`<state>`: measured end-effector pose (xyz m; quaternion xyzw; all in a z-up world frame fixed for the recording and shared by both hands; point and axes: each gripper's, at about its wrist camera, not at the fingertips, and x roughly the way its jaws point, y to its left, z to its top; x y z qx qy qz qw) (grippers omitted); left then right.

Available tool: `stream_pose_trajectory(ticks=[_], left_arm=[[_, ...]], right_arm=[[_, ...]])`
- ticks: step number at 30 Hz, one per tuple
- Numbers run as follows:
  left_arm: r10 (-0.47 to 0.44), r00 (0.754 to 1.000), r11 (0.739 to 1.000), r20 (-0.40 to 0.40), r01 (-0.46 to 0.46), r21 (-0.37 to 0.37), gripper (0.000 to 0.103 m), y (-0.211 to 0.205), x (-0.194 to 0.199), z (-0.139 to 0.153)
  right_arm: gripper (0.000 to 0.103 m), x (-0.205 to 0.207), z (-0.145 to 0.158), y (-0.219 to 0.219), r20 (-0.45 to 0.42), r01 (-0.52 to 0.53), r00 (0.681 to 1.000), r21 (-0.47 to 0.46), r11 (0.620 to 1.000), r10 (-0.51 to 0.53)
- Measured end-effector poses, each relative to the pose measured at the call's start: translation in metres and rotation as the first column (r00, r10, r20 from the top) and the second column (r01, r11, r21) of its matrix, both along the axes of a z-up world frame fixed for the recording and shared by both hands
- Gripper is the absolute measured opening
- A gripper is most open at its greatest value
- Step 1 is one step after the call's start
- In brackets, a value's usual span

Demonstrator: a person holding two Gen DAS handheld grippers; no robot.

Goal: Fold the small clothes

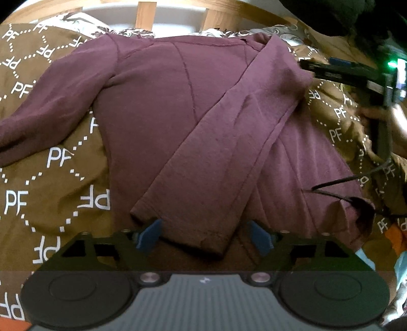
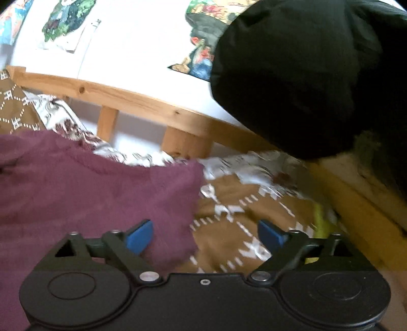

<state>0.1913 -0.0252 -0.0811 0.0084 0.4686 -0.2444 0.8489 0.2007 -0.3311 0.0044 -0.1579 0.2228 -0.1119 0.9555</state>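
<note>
Maroon top (image 1: 178, 107) flat on brown bedspread (image 1: 51, 178), one sleeve folded across.

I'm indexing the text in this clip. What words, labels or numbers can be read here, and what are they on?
"PF": white letters repeated all over the brown bedspread, some upside down or mirrored.
Small pale emblem on the left hand-held gripper body: too small to read.
Colourful pictures on the wall: no legible text.
Maroon shirt: no print.

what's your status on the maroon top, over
Both grippers open, left gripper and right gripper holding nothing. Maroon top flat on brown bedspread, one sleeve folded across. Nothing in the way.
</note>
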Motion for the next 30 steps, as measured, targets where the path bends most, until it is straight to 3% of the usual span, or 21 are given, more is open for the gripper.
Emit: stream_pose_trajectory(ticks=[3,7,9,13,17,20,26,28,30], left_arm=[[0.050,0.998,0.998,-0.035,-0.051,-0.023,0.095,0.007,0.001,0.000],[0.118,0.990,0.986,-0.077,-0.126,-0.113,0.099,0.028,0.003,0.005],[0.162,0.985,0.976,-0.065,-0.170,-0.139,0.100,0.040,0.003,0.012],[0.257,0.966,0.952,-0.003,-0.254,-0.168,0.102,0.064,0.000,0.030],[0.389,0.914,0.915,0.116,-0.368,-0.165,0.102,0.093,-0.002,0.059],[0.536,0.825,0.843,0.181,-0.512,-0.162,0.102,0.125,0.001,0.081],[0.796,0.565,0.603,0.219,-0.770,-0.206,0.102,0.206,0.002,0.108],[0.841,0.485,0.534,0.241,-0.818,-0.216,0.102,0.232,-0.001,0.112],[0.859,0.429,0.493,0.280,-0.840,-0.227,0.102,0.252,0.001,0.113]], right_arm=[[0.095,0.032,-0.011,0.004,-0.016,0.009,1.000,-0.042,0.999,-0.009],[0.097,0.056,-0.035,-0.015,-0.065,0.157,0.984,-0.106,0.982,-0.164],[0.099,0.055,-0.040,-0.026,-0.074,0.174,0.981,-0.059,0.983,-0.178],[0.102,0.032,-0.021,-0.023,-0.023,0.155,0.988,0.068,0.986,-0.154],[0.102,-0.010,-0.003,0.007,0.023,0.075,0.997,0.139,0.987,-0.079],[0.102,-0.045,0.005,0.031,0.045,-0.006,0.999,0.200,0.980,-0.003],[0.102,-0.096,-0.001,0.079,0.057,-0.097,0.995,0.272,0.957,0.085],[0.102,-0.112,-0.008,0.095,0.068,-0.099,0.994,0.276,0.956,0.083],[0.102,-0.122,-0.016,0.107,0.067,-0.103,0.994,0.278,0.955,0.088]])
